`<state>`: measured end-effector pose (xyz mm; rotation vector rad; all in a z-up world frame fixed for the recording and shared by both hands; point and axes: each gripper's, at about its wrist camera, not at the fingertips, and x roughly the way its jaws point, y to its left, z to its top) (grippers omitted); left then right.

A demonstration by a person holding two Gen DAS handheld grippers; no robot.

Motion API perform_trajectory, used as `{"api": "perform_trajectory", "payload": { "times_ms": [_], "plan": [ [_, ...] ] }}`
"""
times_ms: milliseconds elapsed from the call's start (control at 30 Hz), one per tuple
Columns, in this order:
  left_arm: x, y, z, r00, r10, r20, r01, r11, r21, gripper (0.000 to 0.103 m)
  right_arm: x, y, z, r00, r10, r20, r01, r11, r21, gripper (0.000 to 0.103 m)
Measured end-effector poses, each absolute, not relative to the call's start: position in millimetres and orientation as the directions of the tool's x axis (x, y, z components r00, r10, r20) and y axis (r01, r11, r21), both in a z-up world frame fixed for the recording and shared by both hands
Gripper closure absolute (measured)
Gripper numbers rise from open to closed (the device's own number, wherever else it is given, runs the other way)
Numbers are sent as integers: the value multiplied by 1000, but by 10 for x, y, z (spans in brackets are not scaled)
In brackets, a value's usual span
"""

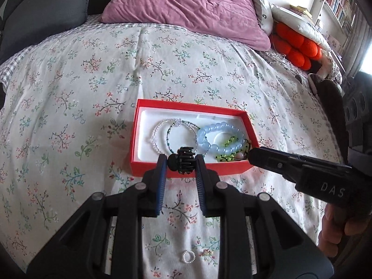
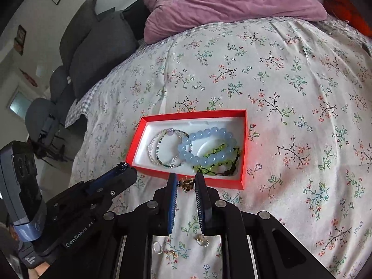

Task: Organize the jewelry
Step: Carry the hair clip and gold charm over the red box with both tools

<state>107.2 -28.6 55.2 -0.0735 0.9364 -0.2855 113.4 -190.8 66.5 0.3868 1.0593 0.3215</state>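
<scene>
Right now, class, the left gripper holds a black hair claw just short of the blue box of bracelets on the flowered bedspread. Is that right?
Not quite: the box is red, not blue, as the left wrist view shows. The rest stands: the left gripper holds the black hair claw near it, bracelets inside, on the flowered bedspread.

Left gripper point(image 1: 181, 162) and right gripper point(image 2: 185, 181), jaws pinched (both angled downward)

Box point(image 1: 148, 169) mid-bed point(image 1: 69, 81), bracelets point(image 1: 209, 137) in it; ring point(image 1: 187, 256) nearer bed's front edge; pillow point(image 1: 186, 7) behind.
</scene>
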Motion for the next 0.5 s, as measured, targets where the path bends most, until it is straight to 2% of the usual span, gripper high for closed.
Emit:
{"api": "perform_trajectory", "payload": {
  "times_ms": [500],
  "plan": [
    [1388,-435,307,560,-261,-786,238,960,-149,77,1442,-1942,452,485,420,-767,-60,891,451,87]
  ]
}}
